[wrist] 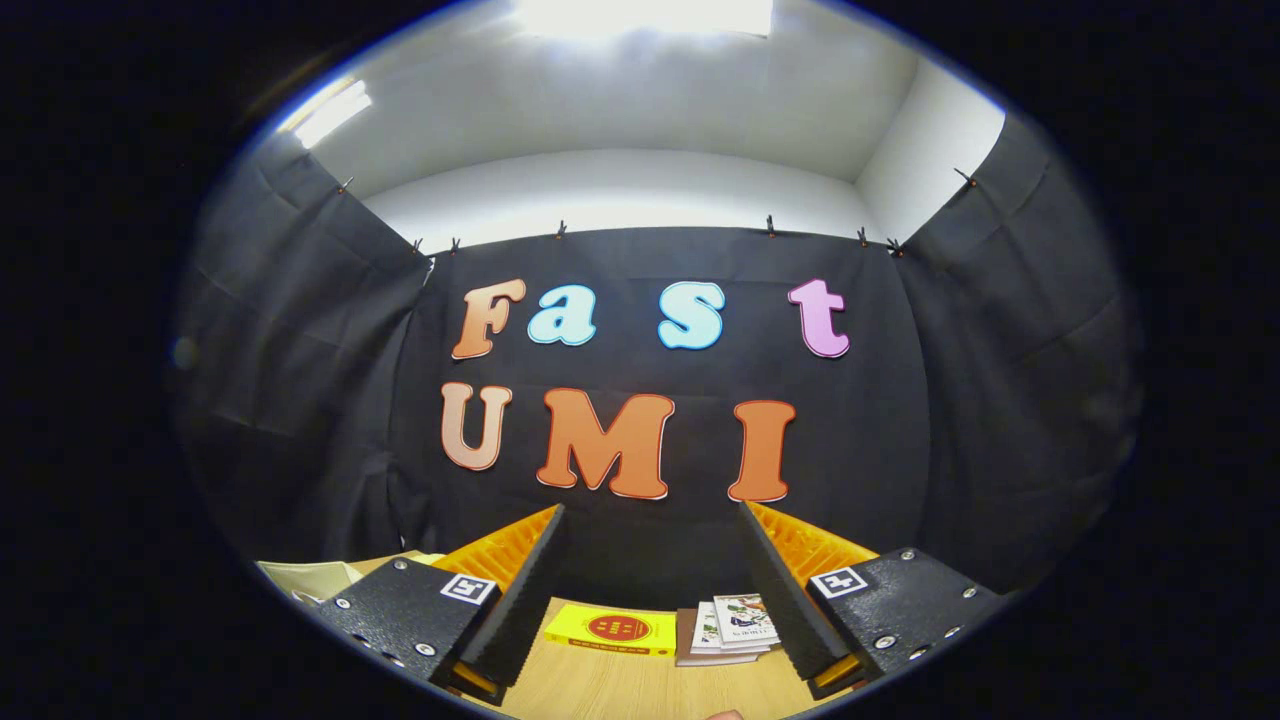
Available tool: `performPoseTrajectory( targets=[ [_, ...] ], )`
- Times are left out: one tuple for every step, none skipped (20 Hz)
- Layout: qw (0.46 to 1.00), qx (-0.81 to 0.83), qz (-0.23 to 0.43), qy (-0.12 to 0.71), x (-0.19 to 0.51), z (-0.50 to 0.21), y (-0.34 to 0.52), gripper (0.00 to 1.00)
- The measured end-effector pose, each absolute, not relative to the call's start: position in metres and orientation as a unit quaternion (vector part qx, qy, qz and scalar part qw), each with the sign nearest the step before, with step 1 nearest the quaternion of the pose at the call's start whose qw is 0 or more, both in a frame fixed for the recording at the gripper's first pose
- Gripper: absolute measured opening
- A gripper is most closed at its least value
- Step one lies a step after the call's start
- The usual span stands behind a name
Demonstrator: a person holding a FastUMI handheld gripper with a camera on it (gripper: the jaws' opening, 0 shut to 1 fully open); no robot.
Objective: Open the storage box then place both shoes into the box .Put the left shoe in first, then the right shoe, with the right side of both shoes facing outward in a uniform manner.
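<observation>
My gripper (650, 525) is held high and level, facing the booth's back wall. Its two fingers (530, 580) stand wide apart, black pads on the inner faces and orange plastic behind them, and nothing is between them. Below and between the fingers lies a strip of the wooden table (640, 685).
A yellow book (612, 629) lies flat on the table just ahead, between the fingers. A small stack of books and leaflets (728, 628) sits beside it near the right finger. A pale, cardboard-like edge (315, 578) shows beyond the left finger.
</observation>
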State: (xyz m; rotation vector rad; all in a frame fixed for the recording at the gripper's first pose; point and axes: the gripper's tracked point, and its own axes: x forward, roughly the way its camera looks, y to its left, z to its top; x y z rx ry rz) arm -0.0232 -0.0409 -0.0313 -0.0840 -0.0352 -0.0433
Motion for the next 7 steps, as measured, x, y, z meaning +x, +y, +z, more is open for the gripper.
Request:
performPoseTrajectory(
  targets=[
    [0.999, -0.044, -0.021, -0.021, -0.023, -0.028, -0.042, 0.98],
    [0.999, -0.043, -0.019, -0.024, -0.023, -0.027, -0.041, 0.99],
    [0.999, -0.039, -0.018, -0.026, -0.023, -0.026, -0.04, 0.99],
    [0.999, -0.036, -0.015, -0.029, -0.024, -0.024, -0.039, 0.99],
    [0.999, -0.038, -0.013, -0.034, -0.025, -0.022, -0.039, 0.99],
    [0.998, -0.044, -0.014, -0.041, -0.026, -0.019, -0.041, 0.99],
    [0.997, -0.051, -0.016, -0.048, -0.026, -0.016, -0.042, 0.99]
  ],
)
